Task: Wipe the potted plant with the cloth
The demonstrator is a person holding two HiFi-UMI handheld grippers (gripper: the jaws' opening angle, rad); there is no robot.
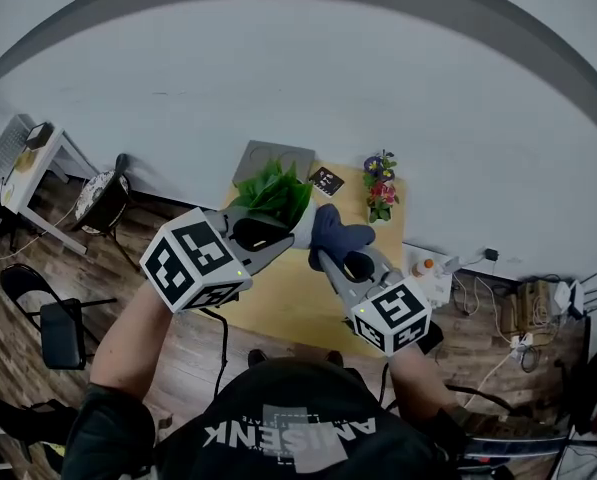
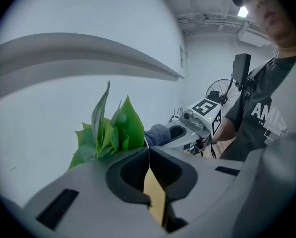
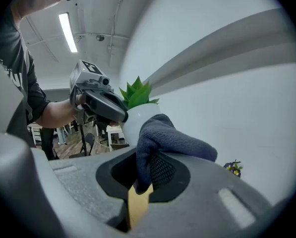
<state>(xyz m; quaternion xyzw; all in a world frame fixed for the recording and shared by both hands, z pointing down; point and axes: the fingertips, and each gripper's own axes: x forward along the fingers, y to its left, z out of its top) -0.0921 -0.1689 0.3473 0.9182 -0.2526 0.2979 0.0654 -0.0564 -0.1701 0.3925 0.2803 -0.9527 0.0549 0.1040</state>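
The potted plant has green leaves (image 1: pixel 273 193) in a white pot (image 1: pixel 303 230) and is held above the yellow table (image 1: pixel 278 313). My left gripper (image 1: pixel 263 233) is shut on the pot's thin rim, which shows as a white edge between the jaws in the left gripper view, under the leaves (image 2: pixel 115 130). A dark blue cloth (image 1: pixel 338 233) is clamped in my right gripper (image 1: pixel 346 263), which is shut on it. The cloth (image 3: pixel 167 140) lies against the pot (image 3: pixel 135 125) on its right side. The left gripper (image 3: pixel 105 105) shows at the rim in the right gripper view.
A small pot of purple and red flowers (image 1: pixel 380 188), a black card (image 1: pixel 326 180) and a grey tray (image 1: pixel 273 158) sit at the table's far side by the white wall. A fan (image 1: pixel 100 200) and a chair (image 1: pixel 48 318) stand left; cables lie right.
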